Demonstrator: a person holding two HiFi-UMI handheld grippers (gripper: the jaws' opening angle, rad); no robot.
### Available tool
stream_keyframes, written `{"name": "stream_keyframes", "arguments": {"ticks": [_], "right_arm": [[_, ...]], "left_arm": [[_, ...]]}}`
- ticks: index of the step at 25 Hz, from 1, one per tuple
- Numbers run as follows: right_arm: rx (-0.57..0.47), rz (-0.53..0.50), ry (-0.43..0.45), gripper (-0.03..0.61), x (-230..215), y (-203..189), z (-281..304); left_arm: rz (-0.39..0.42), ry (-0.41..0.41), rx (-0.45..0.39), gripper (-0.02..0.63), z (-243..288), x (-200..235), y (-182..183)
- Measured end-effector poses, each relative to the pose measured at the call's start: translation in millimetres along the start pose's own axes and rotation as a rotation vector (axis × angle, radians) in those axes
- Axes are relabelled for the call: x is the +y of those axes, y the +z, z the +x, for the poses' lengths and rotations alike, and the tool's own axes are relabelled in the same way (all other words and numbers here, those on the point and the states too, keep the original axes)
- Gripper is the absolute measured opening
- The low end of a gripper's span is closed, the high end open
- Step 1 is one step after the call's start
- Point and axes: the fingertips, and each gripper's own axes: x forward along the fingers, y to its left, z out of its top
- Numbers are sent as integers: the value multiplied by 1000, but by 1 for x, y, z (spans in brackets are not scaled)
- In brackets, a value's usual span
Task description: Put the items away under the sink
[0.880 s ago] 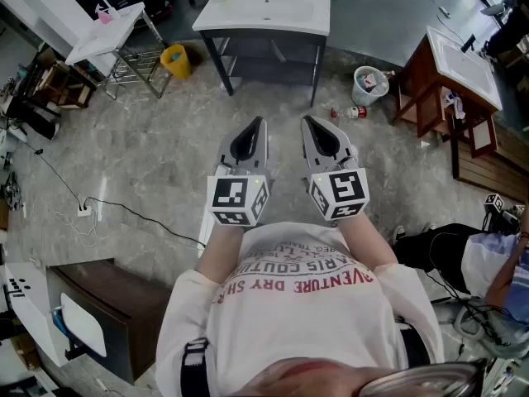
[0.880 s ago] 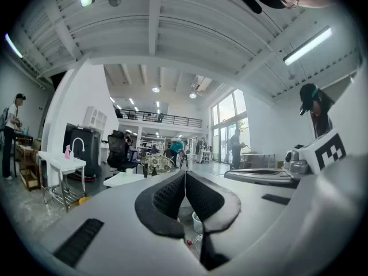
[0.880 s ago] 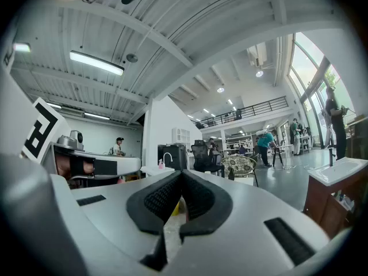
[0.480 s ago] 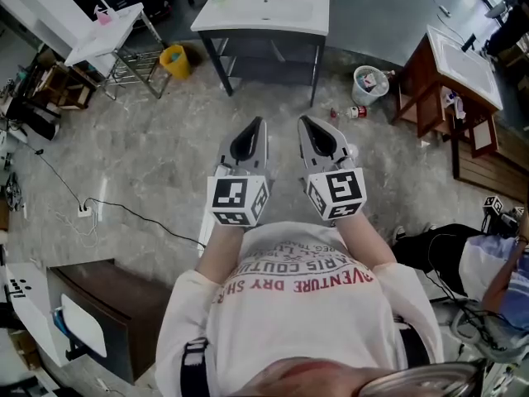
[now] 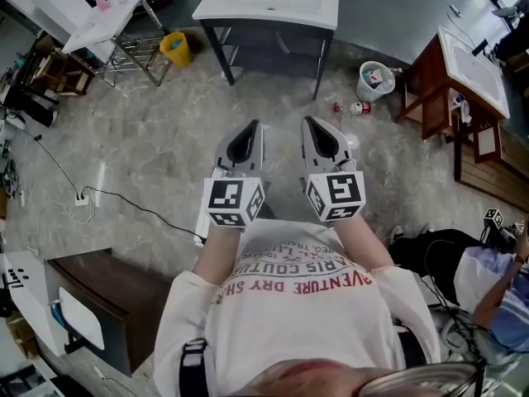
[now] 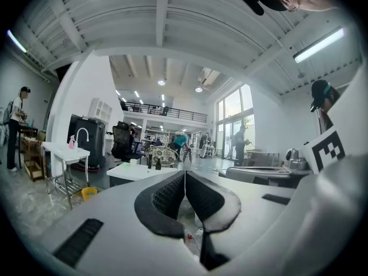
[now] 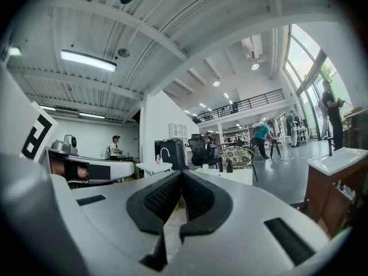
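The white-topped sink stand (image 5: pixel 269 2) with dark legs and a low shelf stands at the far side of the floor in the head view. A small bottle (image 5: pixel 357 107) lies on the floor to its right, beside a white bin (image 5: pixel 374 78). My left gripper (image 5: pixel 257 124) and right gripper (image 5: pixel 307 121) are held side by side in front of my chest, level, pointing toward the stand and well short of it. Both are shut with nothing between the pads. The left gripper (image 6: pixel 185 174) and the right gripper (image 7: pixel 181 176) each show their jaws pressed together, with the sink top (image 6: pixel 138 171) beyond.
A yellow bucket (image 5: pixel 174 48) and a white wire-shelf sink table (image 5: pixel 107 23) stand at the upper left. A wooden vanity (image 5: pixel 471 64) is on the right, a dark cabinet (image 5: pixel 107 296) at the lower left. A cable (image 5: pixel 124 209) runs across the floor. A person (image 5: pixel 496 288) is at the lower right.
The head view has shifted slightly, so the sink stand sits a little higher in the picture. Both grippers keep their place side by side and stay shut.
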Motion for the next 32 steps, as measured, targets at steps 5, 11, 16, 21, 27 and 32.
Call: {"name": "stream_keyframes", "arguments": {"ticks": [5, 11, 16, 21, 27, 32], "right_arm": [[24, 16, -31, 25, -10, -9, 38], [48, 11, -92, 25, -28, -7, 117], [56, 7, -148, 25, -41, 5, 203], [44, -11, -193, 25, -48, 16, 287], [50, -9, -249, 25, -62, 17, 361], [88, 6, -264, 25, -78, 3, 399]], "left_arm": [[-8, -21, 1, 23, 31, 32, -1], [-34, -78, 10, 23, 96, 89, 11], [-31, -141, 14, 23, 161, 150, 36], [-18, -186, 11, 23, 222, 217, 58], [-8, -237, 23, 23, 276, 274, 68], [-37, -242, 64, 23, 306, 301, 51]]}}
